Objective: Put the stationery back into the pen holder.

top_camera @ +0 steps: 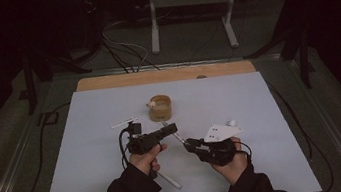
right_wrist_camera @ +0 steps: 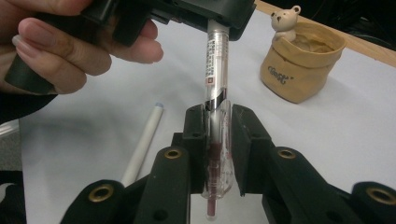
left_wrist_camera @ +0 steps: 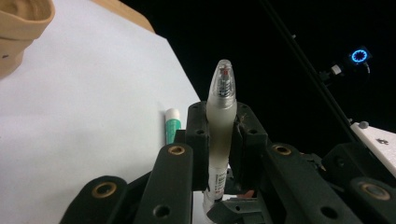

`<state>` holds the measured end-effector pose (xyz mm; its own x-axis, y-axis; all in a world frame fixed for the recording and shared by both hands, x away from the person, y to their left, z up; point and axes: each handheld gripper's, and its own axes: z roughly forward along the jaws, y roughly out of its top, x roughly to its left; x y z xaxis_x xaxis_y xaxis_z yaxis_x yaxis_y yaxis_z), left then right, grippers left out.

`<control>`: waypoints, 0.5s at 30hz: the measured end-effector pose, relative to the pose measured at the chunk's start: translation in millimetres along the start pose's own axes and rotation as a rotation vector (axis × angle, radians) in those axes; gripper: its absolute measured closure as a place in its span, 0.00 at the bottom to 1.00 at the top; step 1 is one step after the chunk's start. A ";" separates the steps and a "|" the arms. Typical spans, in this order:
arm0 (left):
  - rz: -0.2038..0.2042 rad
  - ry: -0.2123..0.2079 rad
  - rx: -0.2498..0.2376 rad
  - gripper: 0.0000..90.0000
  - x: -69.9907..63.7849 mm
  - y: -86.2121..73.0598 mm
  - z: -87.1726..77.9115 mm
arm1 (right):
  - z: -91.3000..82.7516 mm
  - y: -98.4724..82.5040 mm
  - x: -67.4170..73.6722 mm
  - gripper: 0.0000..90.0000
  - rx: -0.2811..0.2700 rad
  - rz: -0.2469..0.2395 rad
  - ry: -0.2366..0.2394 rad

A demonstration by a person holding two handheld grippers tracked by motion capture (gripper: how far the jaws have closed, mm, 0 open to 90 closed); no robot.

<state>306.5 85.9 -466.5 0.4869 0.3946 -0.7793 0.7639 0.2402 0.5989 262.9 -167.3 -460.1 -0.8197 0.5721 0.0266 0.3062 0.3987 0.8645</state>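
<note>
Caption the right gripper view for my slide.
Both grippers clamp one pen above the table, a tan cup behind.

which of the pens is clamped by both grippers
The clear pen with the printed label: the left gripper holds its tip end, the right gripper its other end. The white pen and the green-banded pen lie loose on the table.

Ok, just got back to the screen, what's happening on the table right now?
A person holds one pen between both tongs, above the white sheet. The left tongs are clamped on the pen's tip end, and the right tongs are clamped on its clip end. A second pen lies loose on the sheet below them, and a tan pen cup with a small bear figure stands further back.
</note>
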 end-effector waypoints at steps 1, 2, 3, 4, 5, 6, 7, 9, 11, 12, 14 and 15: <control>0.001 -0.003 -0.001 0.89 0.2 -0.1 -0.3 | -0.1 0.0 0.0 0.86 0.000 -0.001 0.000; -0.005 -0.007 -0.004 0.90 0.5 -0.2 -0.5 | -0.3 0.0 -0.1 0.86 -0.003 -0.004 0.000; 0.003 -0.008 -0.004 0.90 0.1 0.0 -0.7 | -0.6 0.1 -0.1 0.86 -0.007 -0.007 -0.001; 0.013 -0.007 -0.009 0.90 -1.0 0.2 -0.8 | -0.5 0.1 0.1 0.85 -0.009 -0.011 -0.003; 0.026 -0.005 -0.007 0.90 -1.8 0.2 -1.0 | -0.2 0.0 -0.7 0.84 -0.012 -0.009 0.004; 0.036 -0.004 -0.007 0.90 -2.9 0.2 -1.0 | 0.0 -0.1 -1.9 0.83 -0.011 0.003 0.016; 0.055 -0.003 -0.008 0.90 -3.9 -0.1 -1.1 | -0.1 -0.2 -2.6 0.76 -0.013 0.017 0.016; 0.085 0.000 -0.007 0.90 -5.8 -0.5 -1.3 | 0.4 -0.4 -5.1 0.70 -0.002 0.058 0.030; 0.110 0.005 -0.007 0.90 -6.8 -0.5 -2.0 | 0.0 -1.7 -6.6 0.62 -0.009 0.067 0.028; 0.122 0.008 -0.004 0.90 -7.2 0.2 -2.5 | 0.4 -1.7 -7.4 0.58 0.003 0.077 0.020; 0.142 0.015 -0.005 0.90 -7.5 2.1 -3.8 | -0.6 -2.6 -8.5 0.52 0.003 0.082 0.010; 0.146 0.019 -0.003 0.90 -7.1 3.4 -4.7 | -1.3 -2.7 -8.6 0.49 0.007 0.087 0.001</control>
<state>303.7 88.1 -458.1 0.5849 0.4418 -0.6802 0.6842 0.1817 0.7063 268.5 -174.3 -462.1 -0.7904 0.6040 0.1025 0.3801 0.3524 0.8552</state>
